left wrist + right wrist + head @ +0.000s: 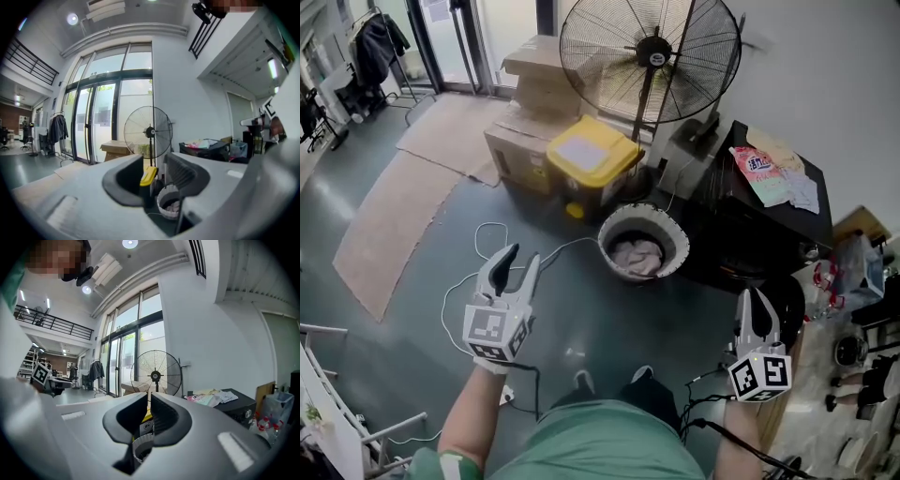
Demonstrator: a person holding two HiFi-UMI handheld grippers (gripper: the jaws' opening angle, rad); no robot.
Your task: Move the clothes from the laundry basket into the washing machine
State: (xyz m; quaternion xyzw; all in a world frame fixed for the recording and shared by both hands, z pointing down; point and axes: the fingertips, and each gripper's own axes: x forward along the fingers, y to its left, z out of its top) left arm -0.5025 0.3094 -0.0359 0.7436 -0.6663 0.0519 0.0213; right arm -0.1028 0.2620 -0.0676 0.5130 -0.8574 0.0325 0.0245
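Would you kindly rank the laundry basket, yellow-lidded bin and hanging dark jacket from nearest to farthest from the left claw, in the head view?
From the left claw:
1. Laundry basket, just ahead to its right.
2. Yellow-lidded bin, behind the basket.
3. Hanging dark jacket, far off at upper left.

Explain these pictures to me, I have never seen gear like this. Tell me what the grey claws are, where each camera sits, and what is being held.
A person holds a hand-operated two-jaw gripper in each hand. The head view looks down from the person's head and shows the left gripper and the right gripper. The other two views come from cameras riding on each gripper, looking along its jaws. On the floor stands a round laundry basket with clothes inside, beside a yellow-lidded box and a big fan. Nothing is held: the left jaws stand apart, the right are together, and both are empty.
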